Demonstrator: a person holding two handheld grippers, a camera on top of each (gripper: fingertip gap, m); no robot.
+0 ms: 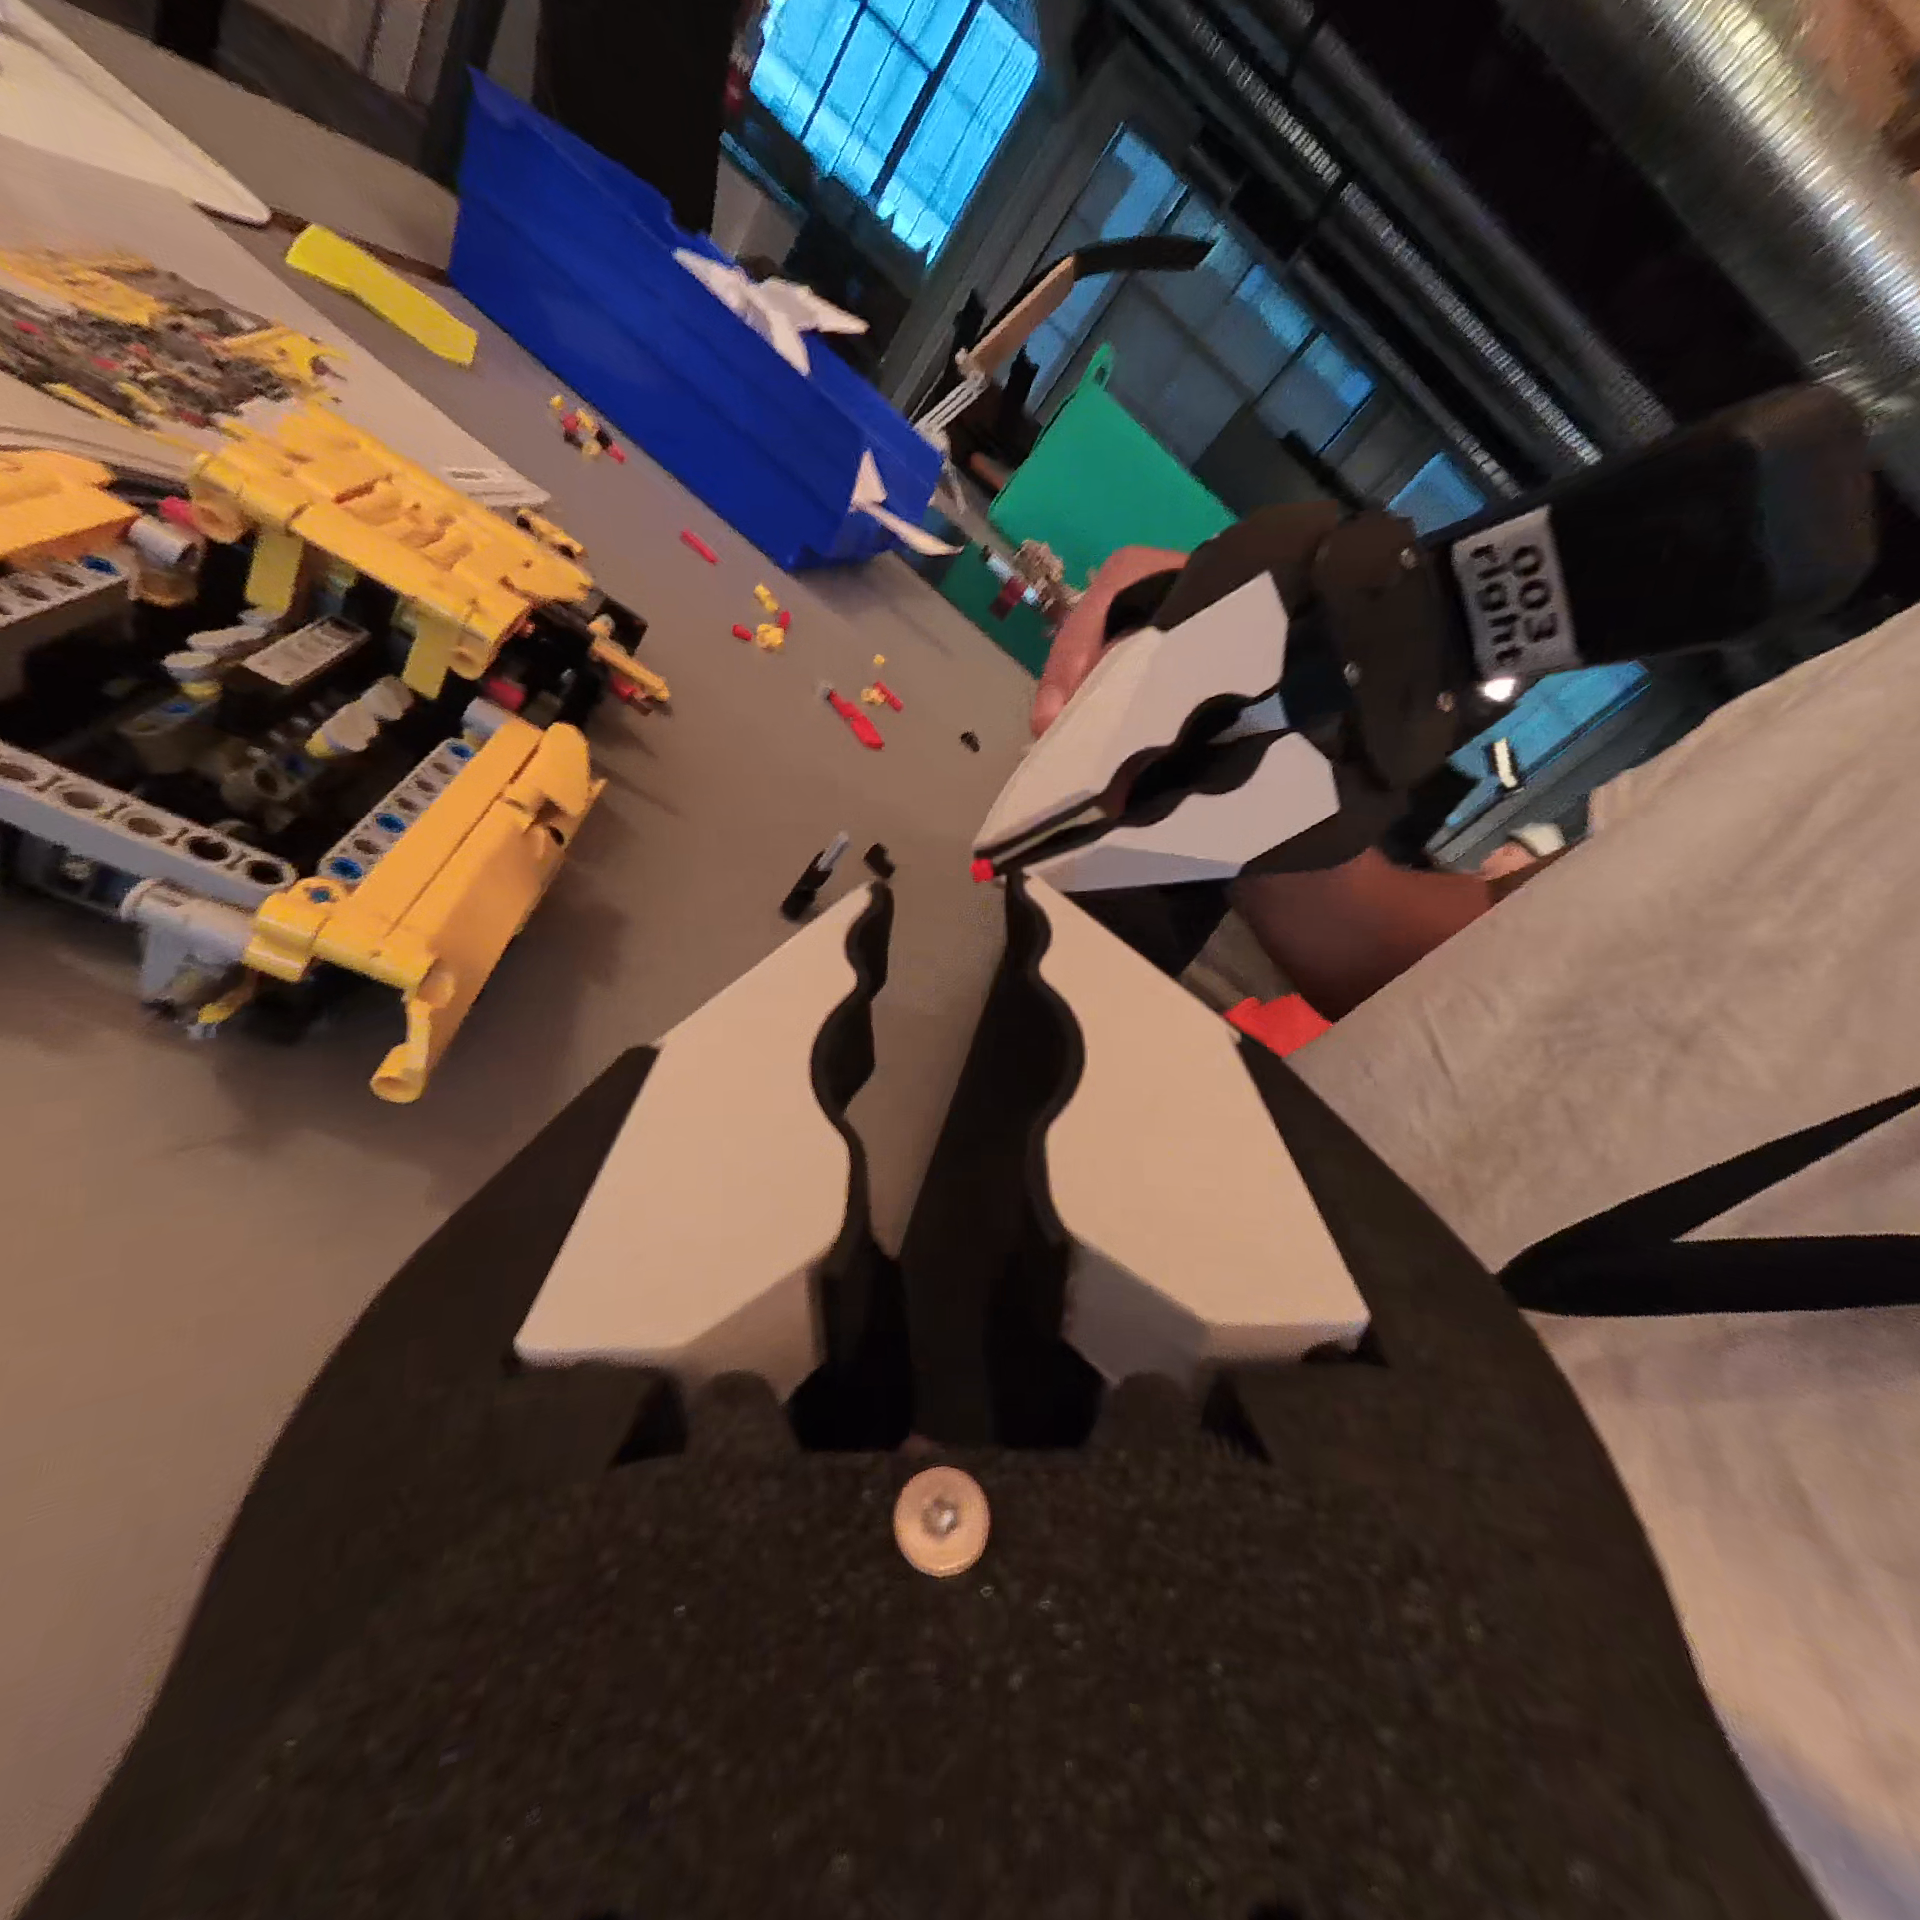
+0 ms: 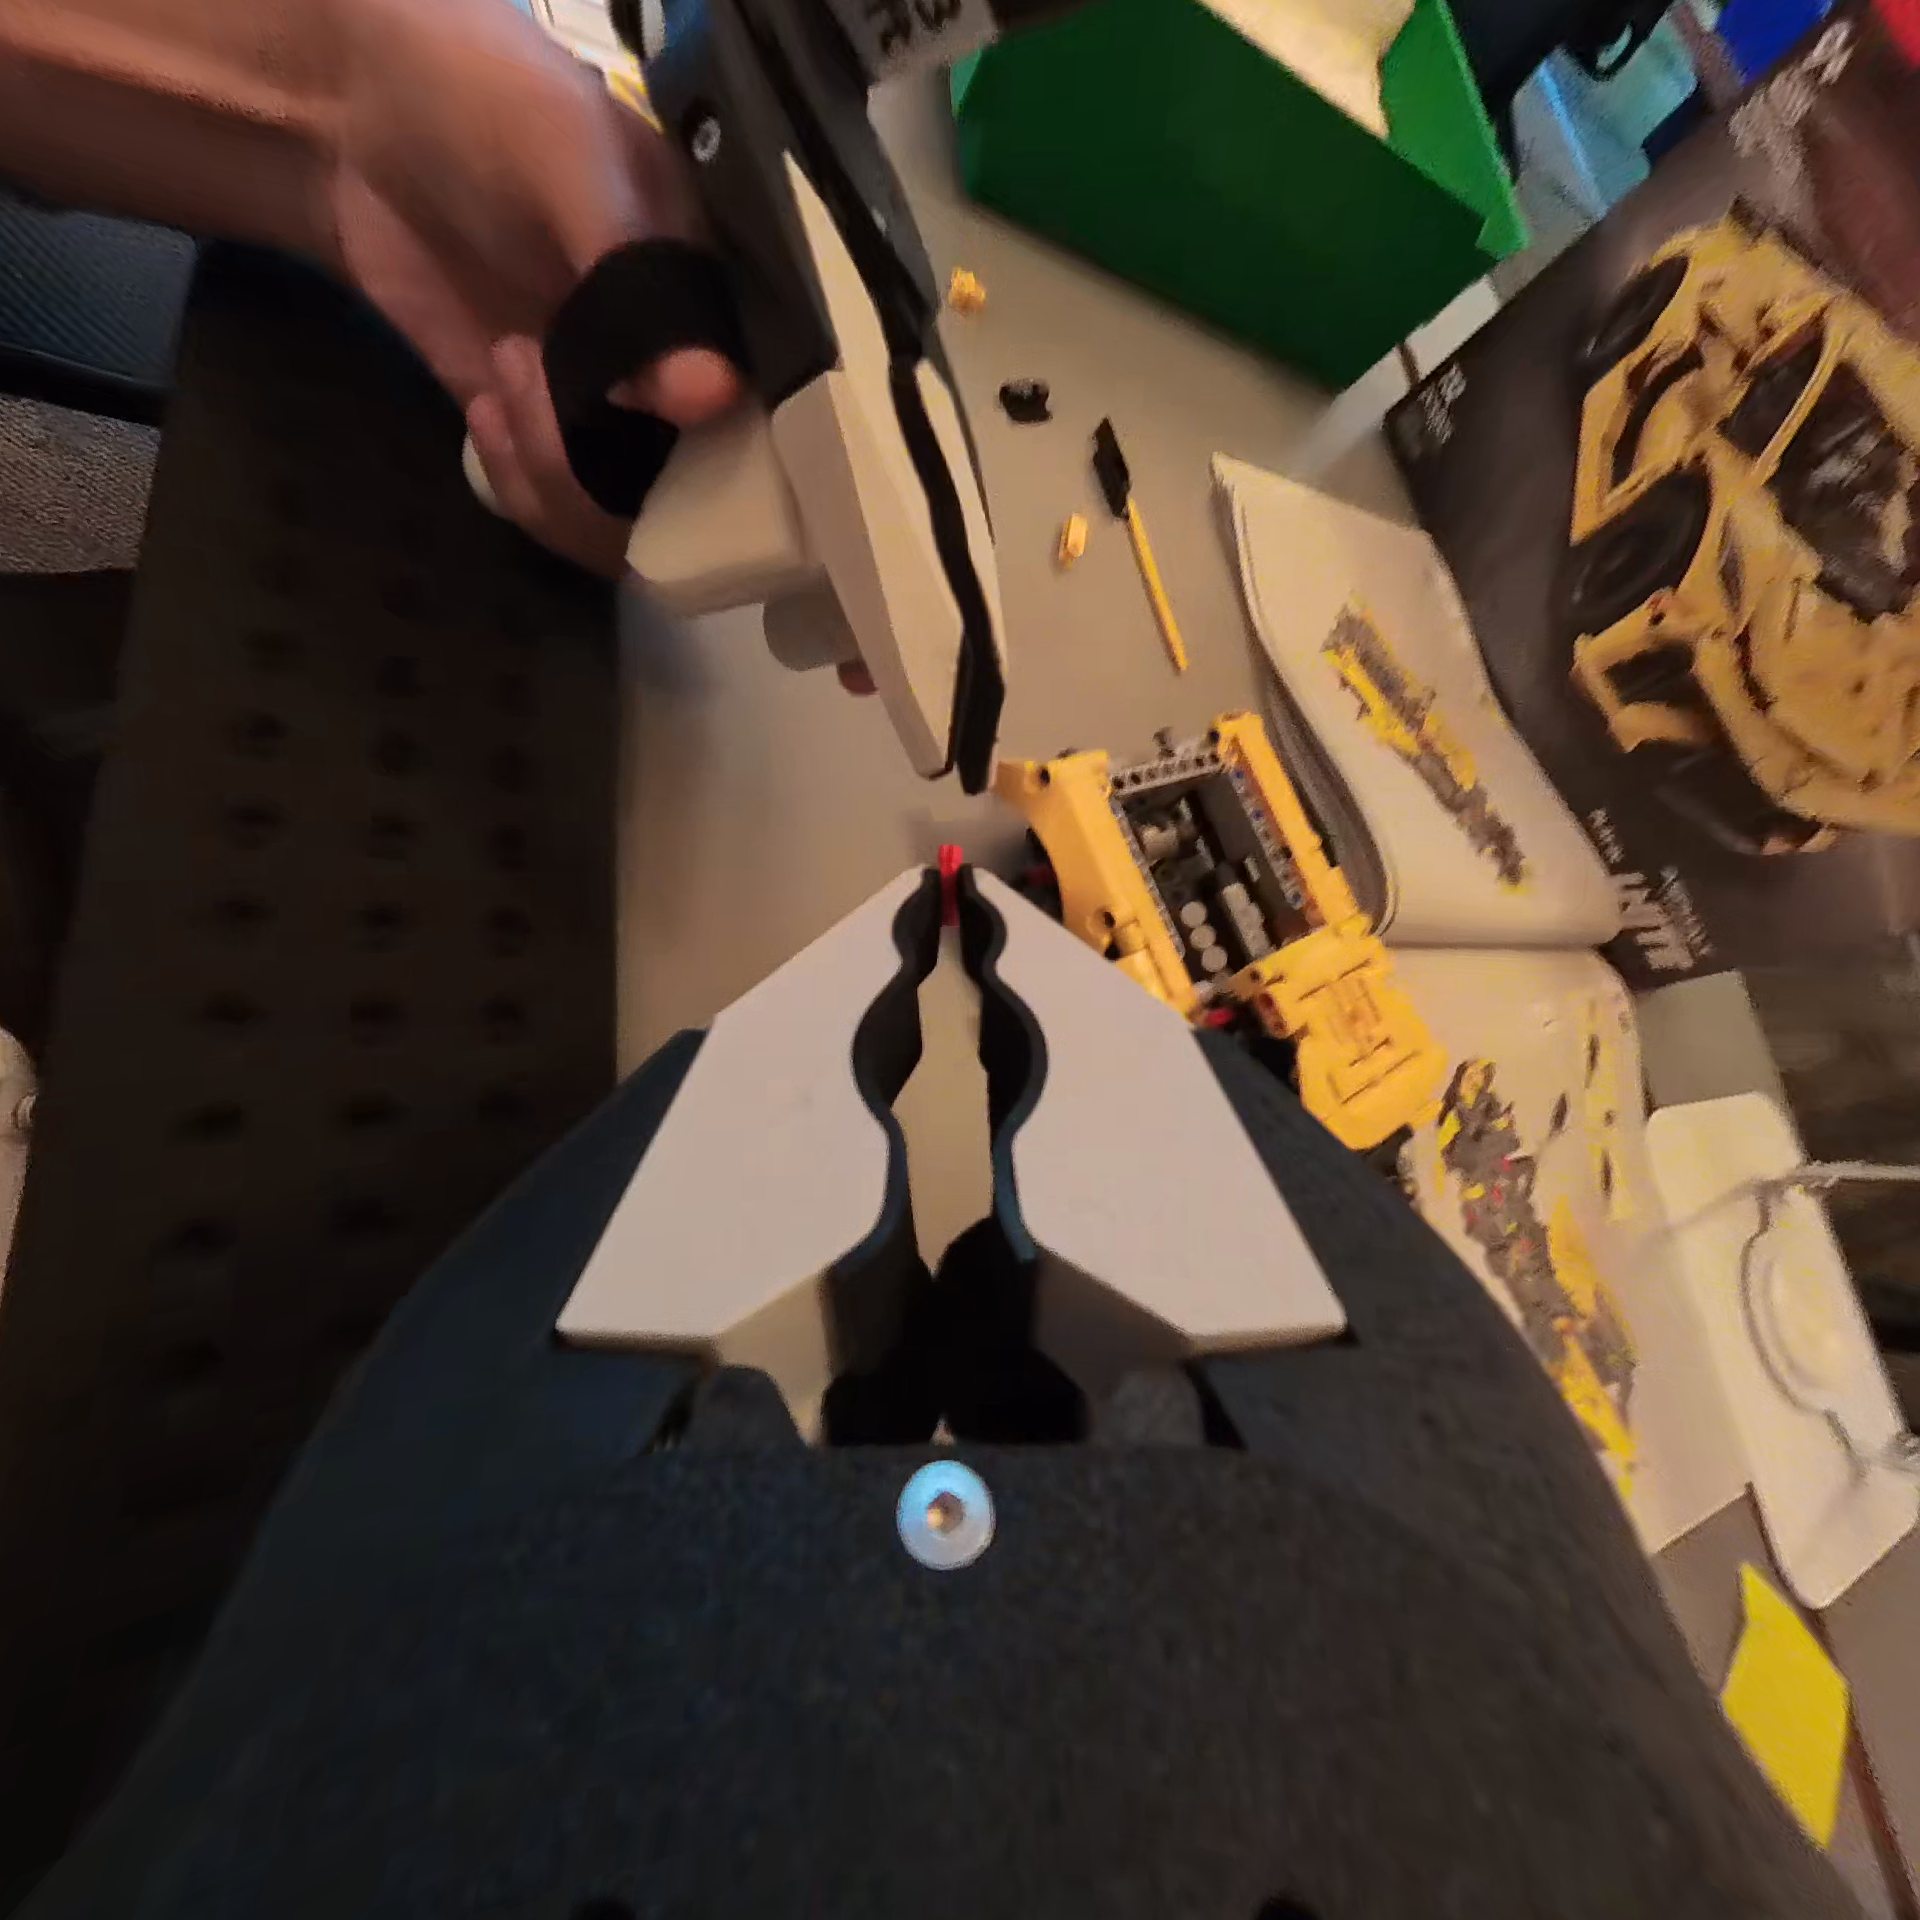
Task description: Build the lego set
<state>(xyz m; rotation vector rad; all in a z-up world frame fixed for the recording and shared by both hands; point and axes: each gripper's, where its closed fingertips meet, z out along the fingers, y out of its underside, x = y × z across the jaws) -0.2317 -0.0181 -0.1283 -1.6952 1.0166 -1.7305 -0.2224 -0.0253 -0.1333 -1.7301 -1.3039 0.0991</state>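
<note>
My right gripper (image 2: 948,878) is shut on a small red lego pin (image 2: 947,883), whose tip sticks out past the pads. The left wrist view shows it too: the right gripper (image 1: 997,854) comes in from the right with the red pin (image 1: 982,869) at its tip. My left gripper (image 1: 951,894) is open and empty, its right fingertip just beside that pin. In the right wrist view the left gripper (image 2: 961,774) hangs just above and ahead of my right one. The half-built yellow lego model (image 1: 416,831) lies on the grey table (image 1: 623,1039) to the left, and it shows in the right wrist view (image 2: 1247,935).
Loose black pieces (image 1: 816,878) and red and yellow bits (image 1: 857,717) lie ahead on the table. A blue bin (image 1: 644,343) and a green bin (image 2: 1195,177) stand behind. The instruction booklet (image 2: 1403,727), set box (image 2: 1714,520) and a yellow panel (image 2: 1787,1704) lie at the right.
</note>
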